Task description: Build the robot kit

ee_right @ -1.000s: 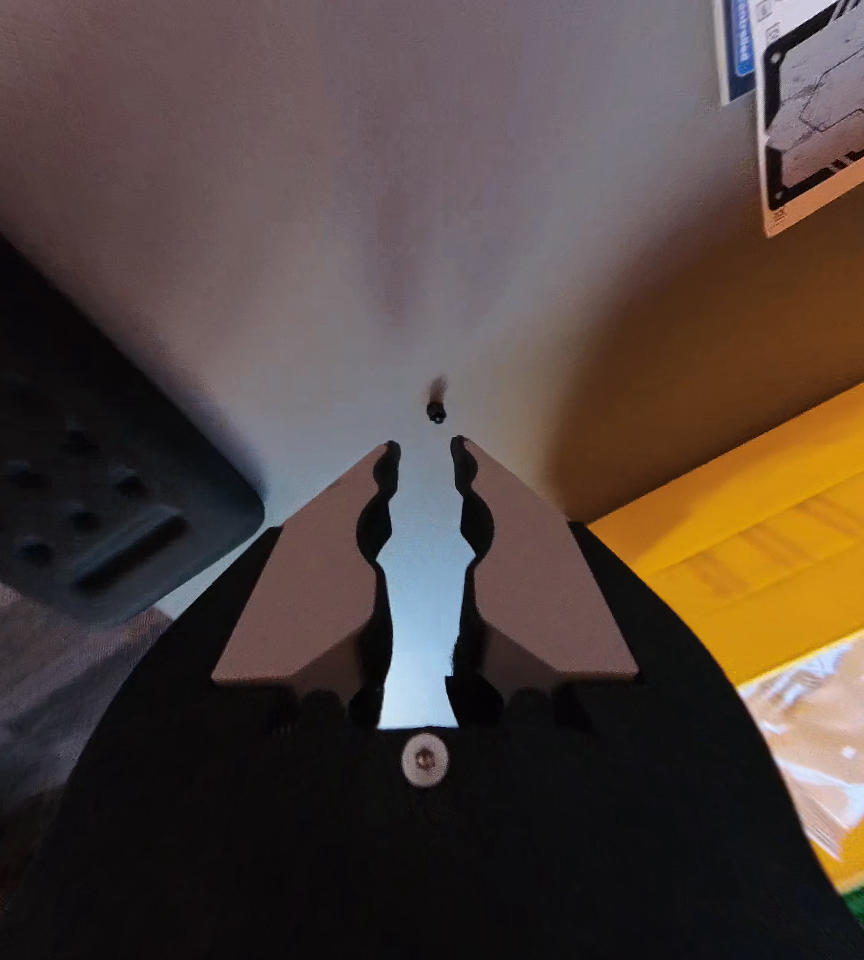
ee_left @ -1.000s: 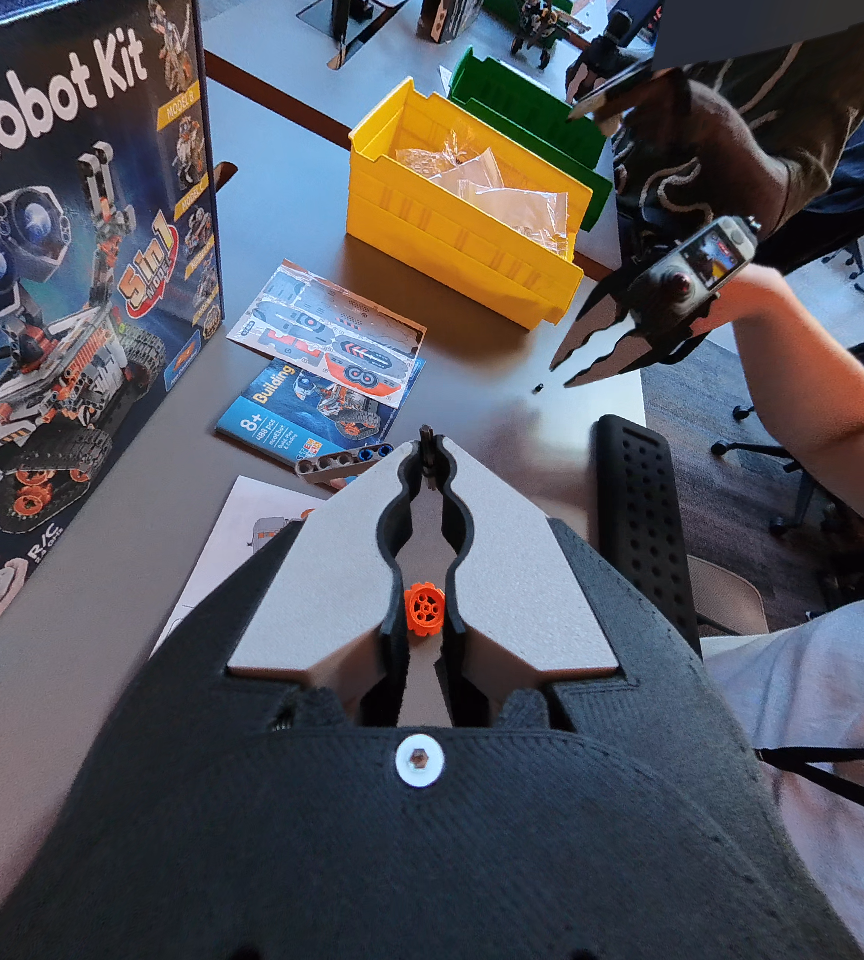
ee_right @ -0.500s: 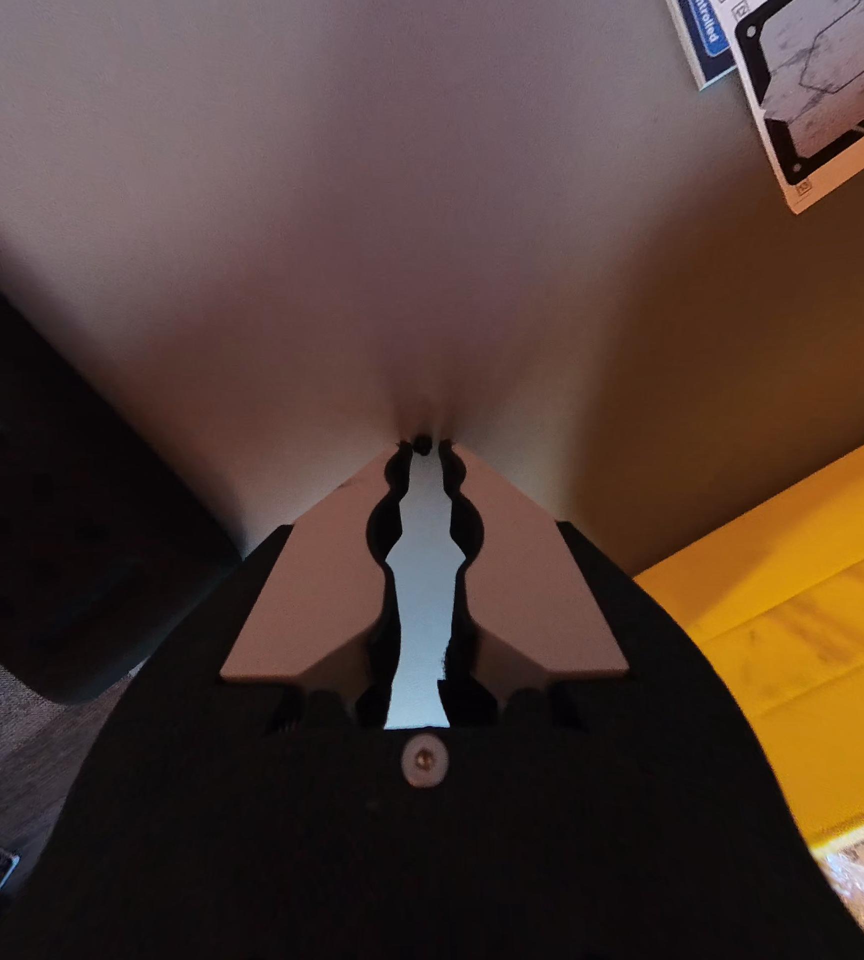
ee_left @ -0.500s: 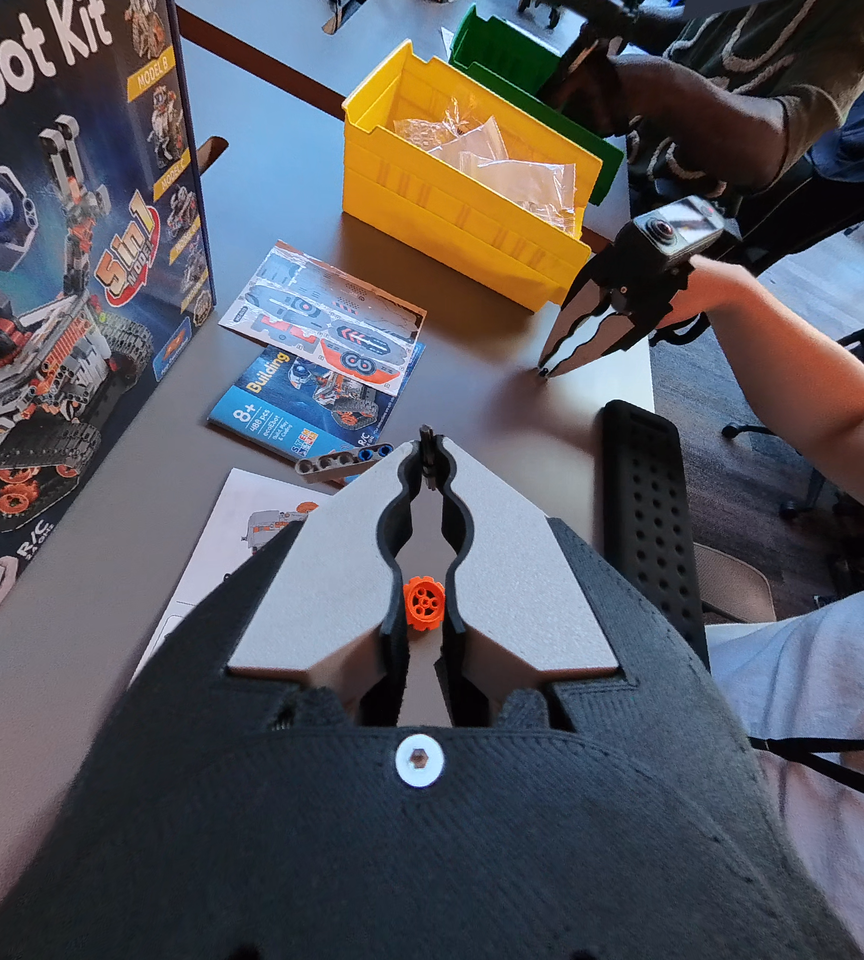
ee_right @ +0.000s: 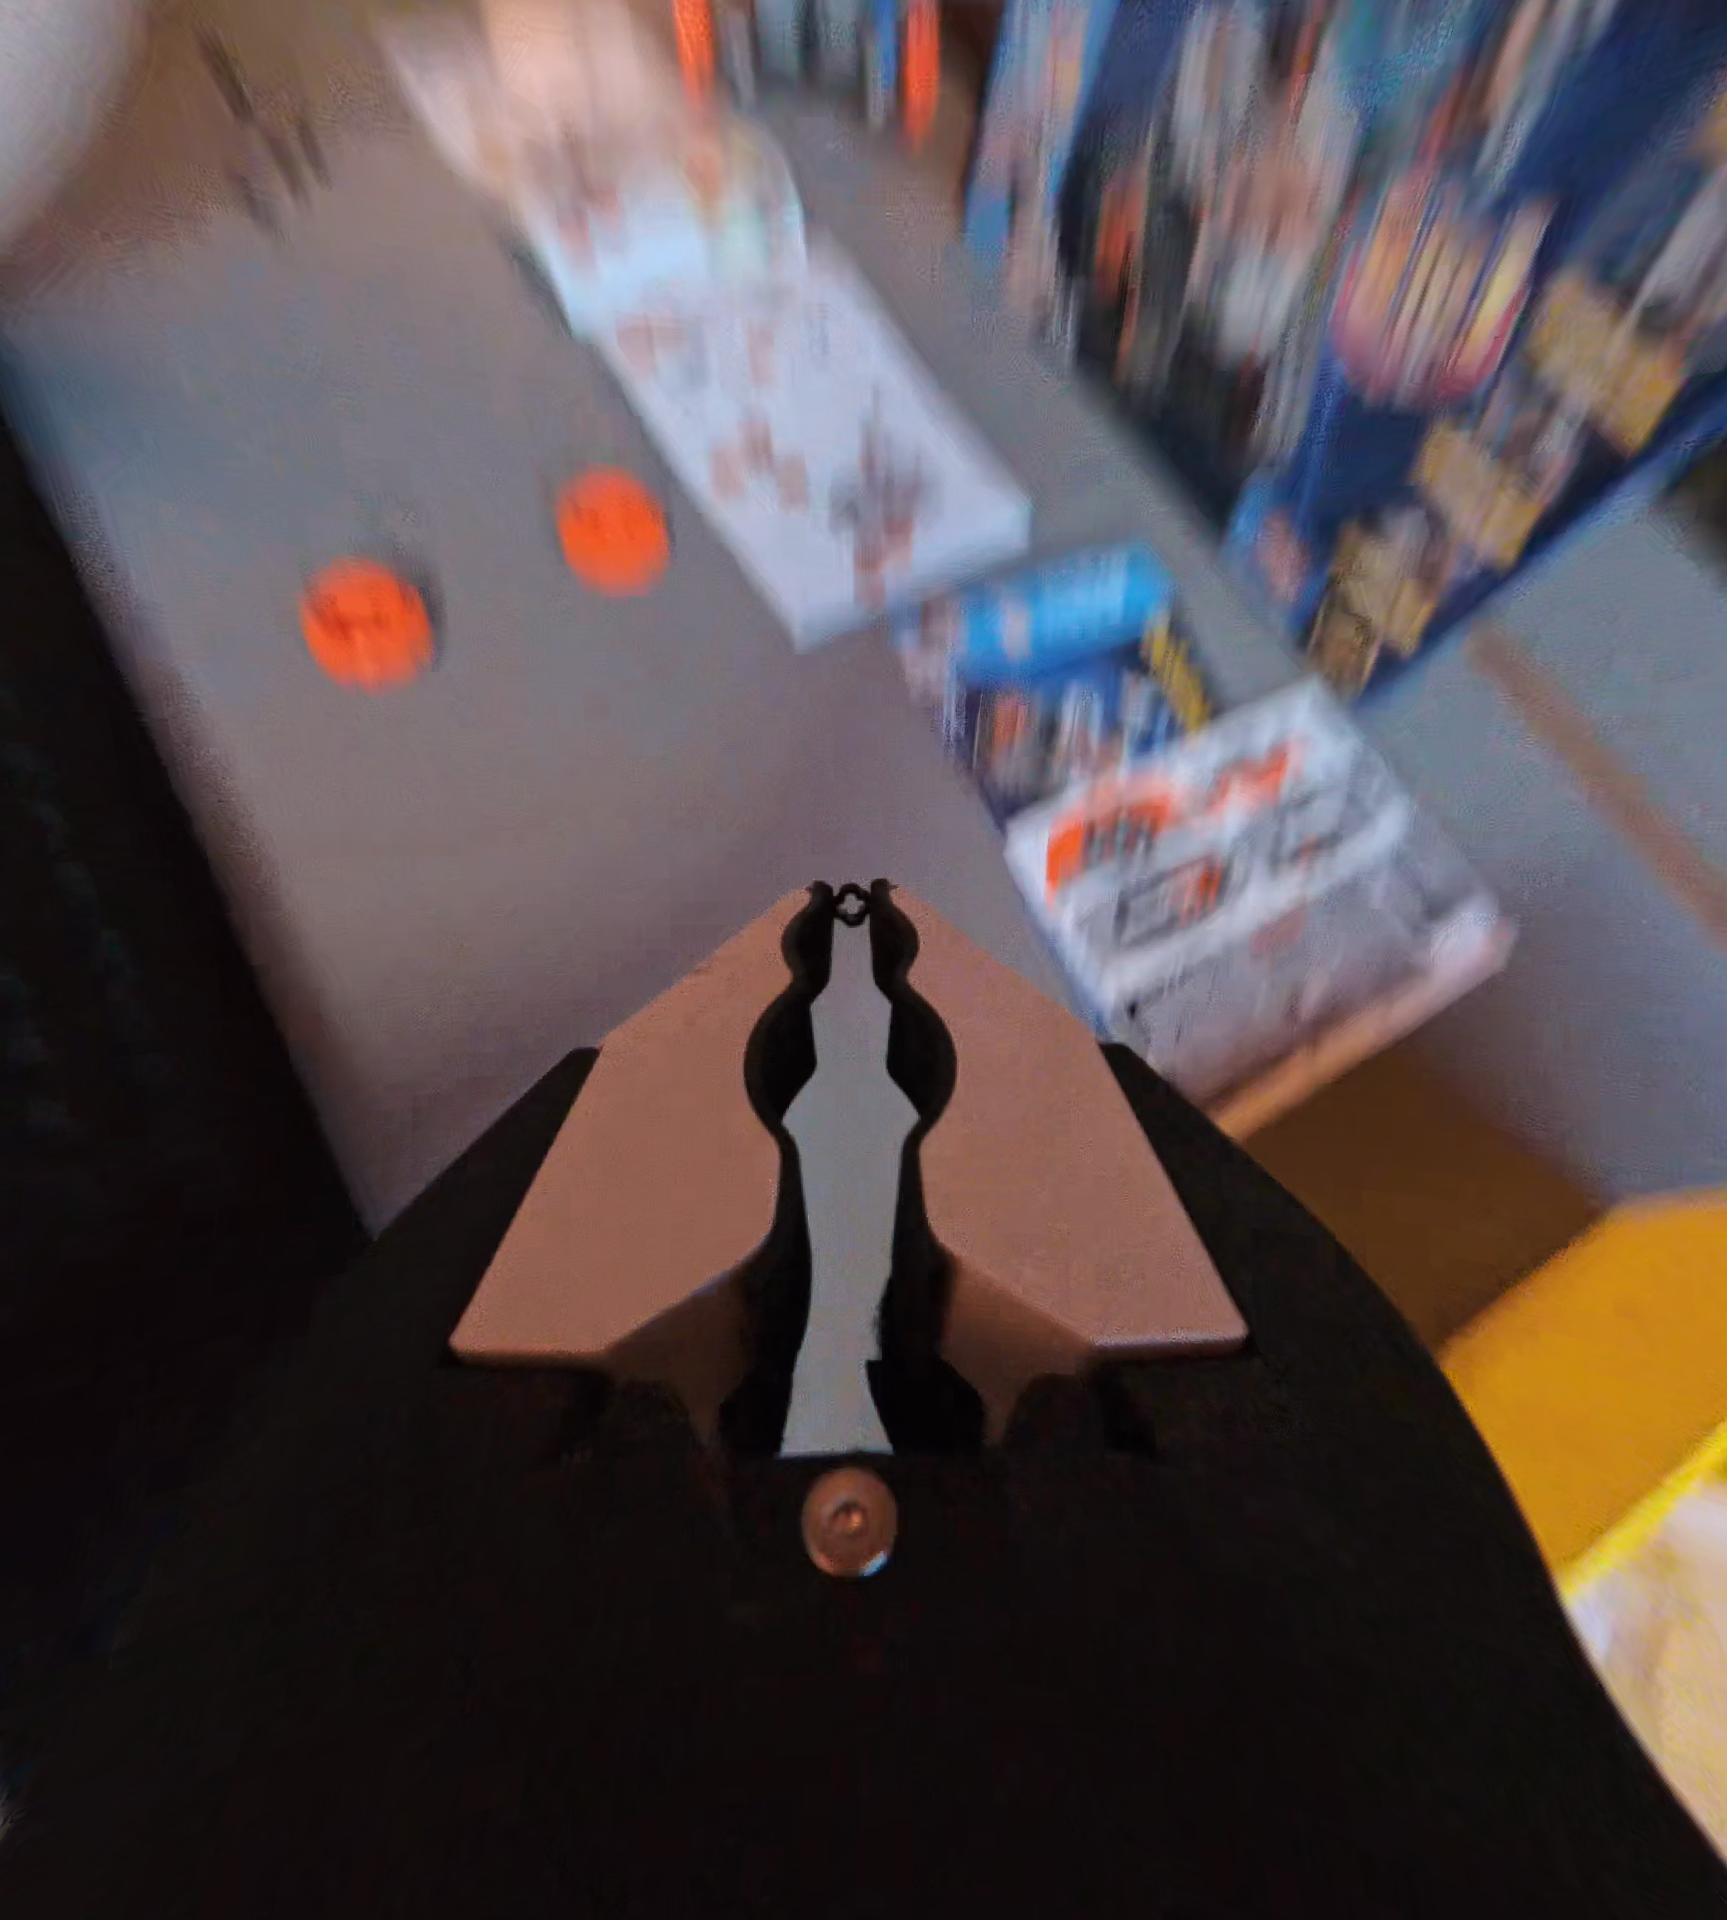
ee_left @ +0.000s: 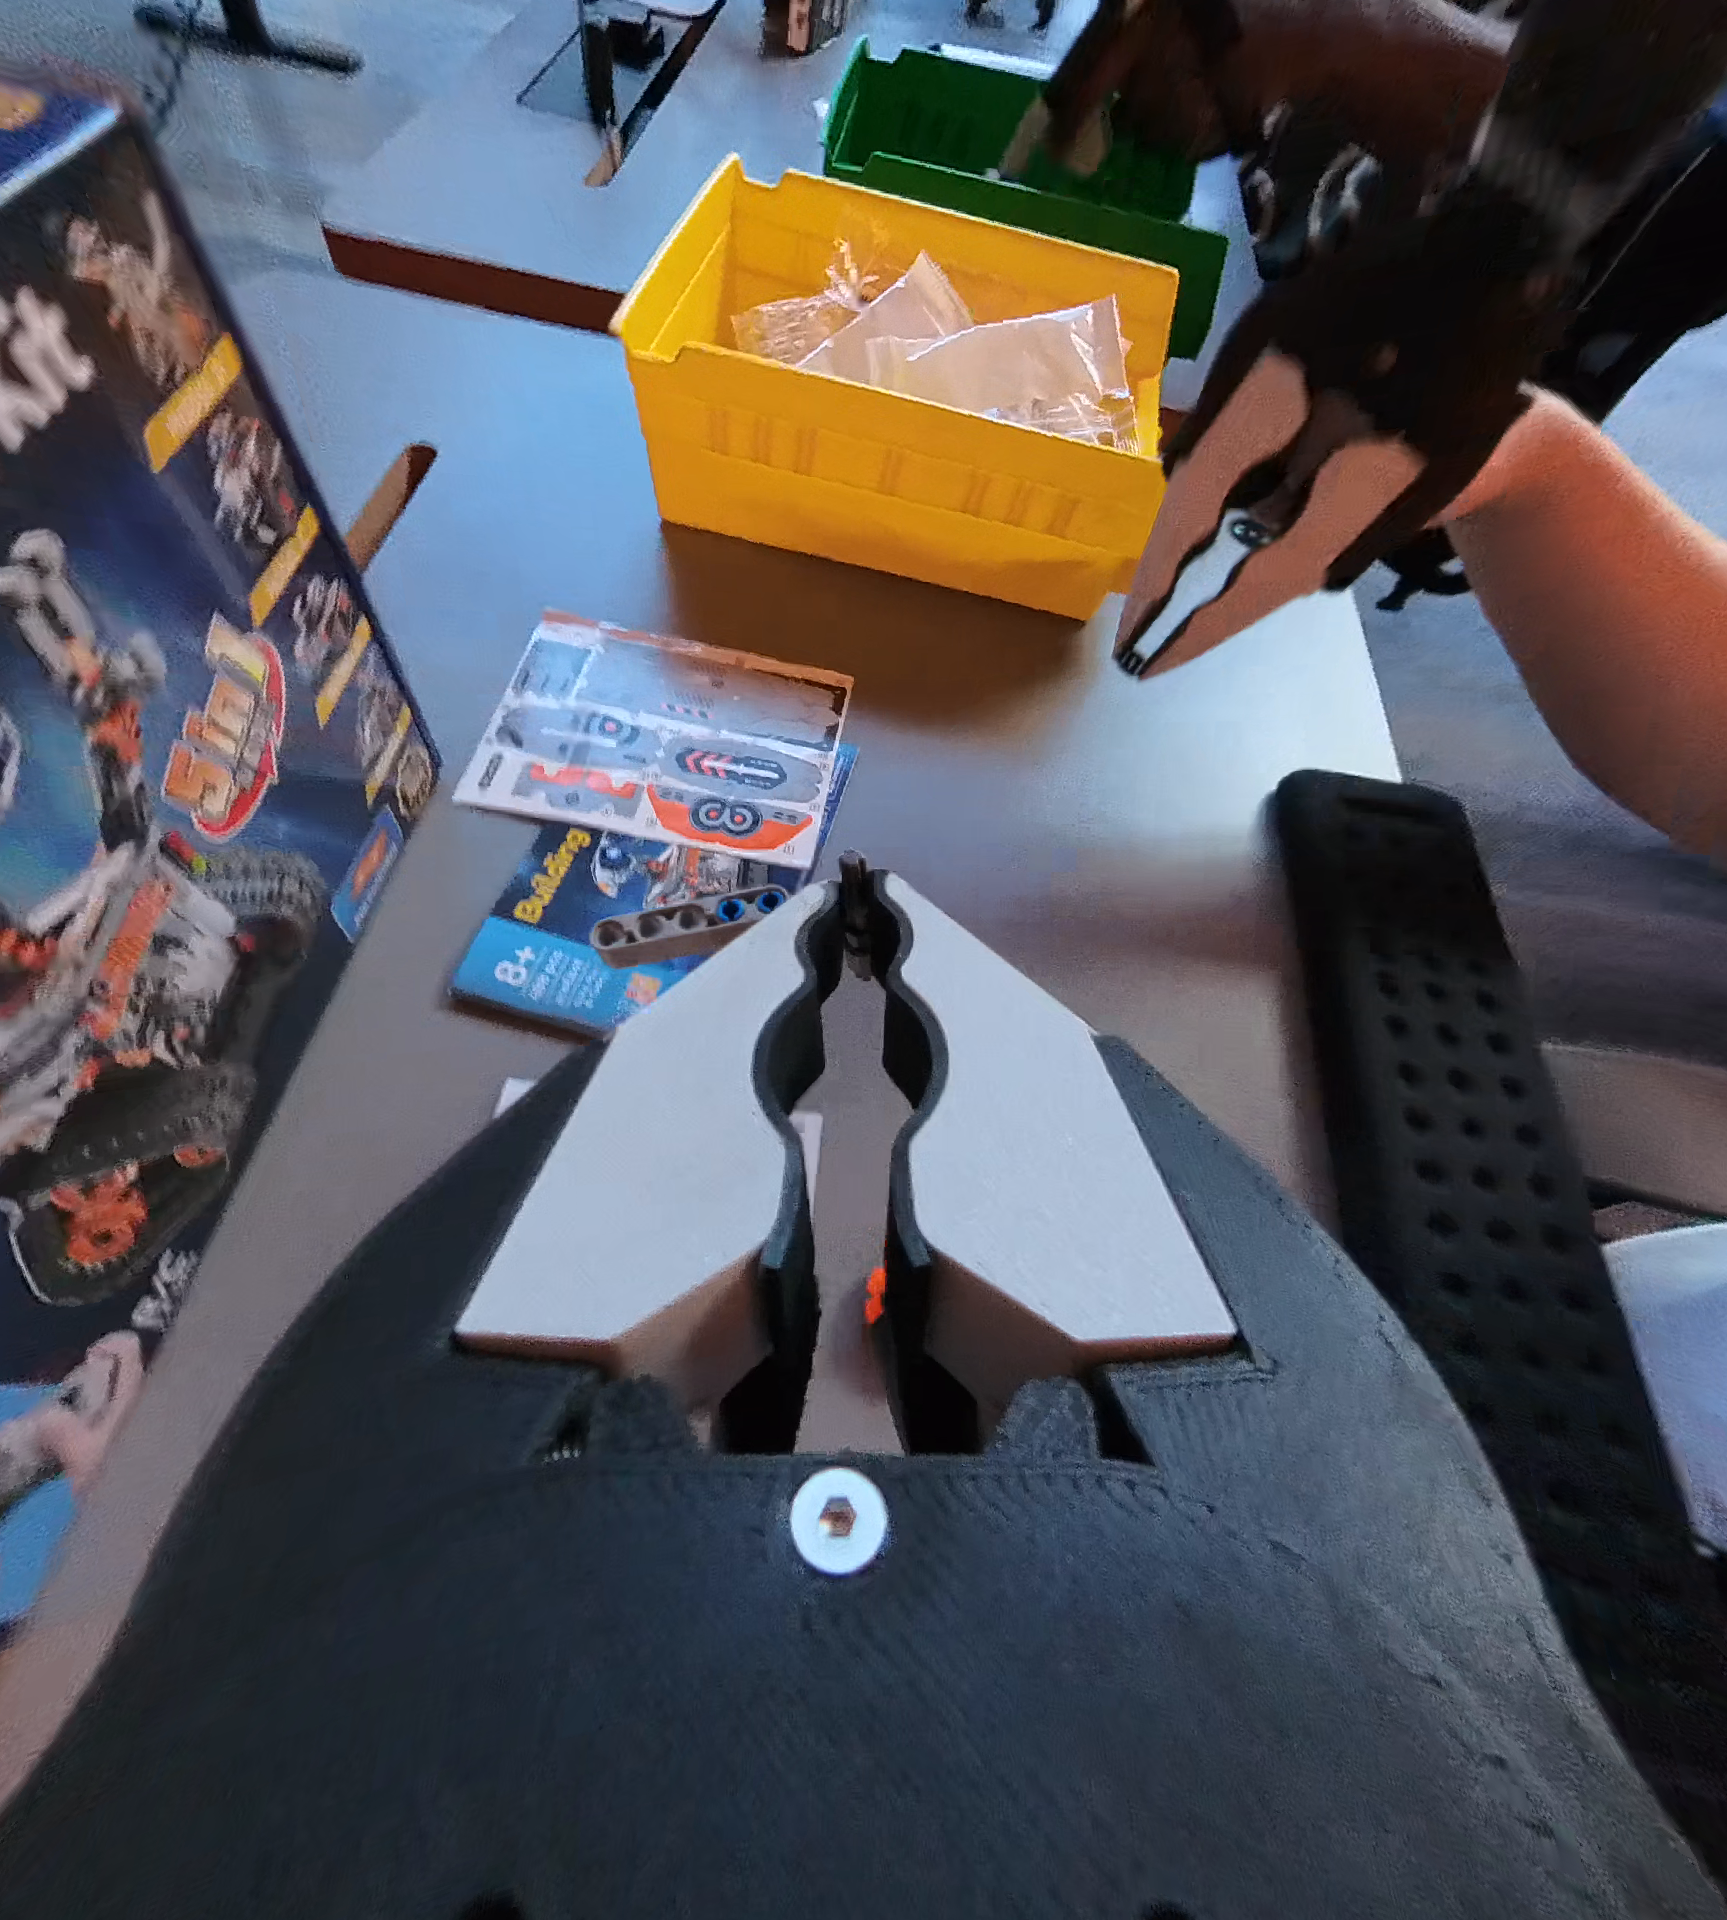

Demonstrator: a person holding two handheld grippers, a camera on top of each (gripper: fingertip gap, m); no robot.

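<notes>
At a grey table point(ee_left: 1025, 862) strewn with parts of a building kit, your left gripper point(ee_left: 851, 906) is closed at the very tips on a black pin point(ee_left: 851, 925) that stands upright between them. Just beyond it a grey holed beam point(ee_left: 687, 920) lies on a blue booklet point(ee_left: 568, 940), beside a sticker sheet point(ee_left: 661, 732). Your right gripper point(ee_right: 848, 894) pinches a small black piece point(ee_right: 851, 902), ring-shaped as far as the motion-smeared view allows. The left wrist view shows that gripper point(ee_left: 1137, 655) tilted tips-down in the air, close to the front corner of the yellow bin point(ee_left: 890, 488) of clear plastic bags point(ee_left: 994, 348). Both holds look slight, since each part sits at the extreme end of the fingers with almost nothing gripped behind it. Judged from that, steady squeeze pressure and slow wrist motion suit you better than any quick swing, and the blur suggests the right hand is moving fast for so small a load. Two orange round parts point(ee_right: 365, 623) lie loose on the table near the black perforated pad point(ee_left: 1441, 1091). The tall kit box point(ee_left: 111, 727) stands at the left and a green bin point(ee_left: 994, 197) behind the yellow one, well clear of either gripper.
</notes>
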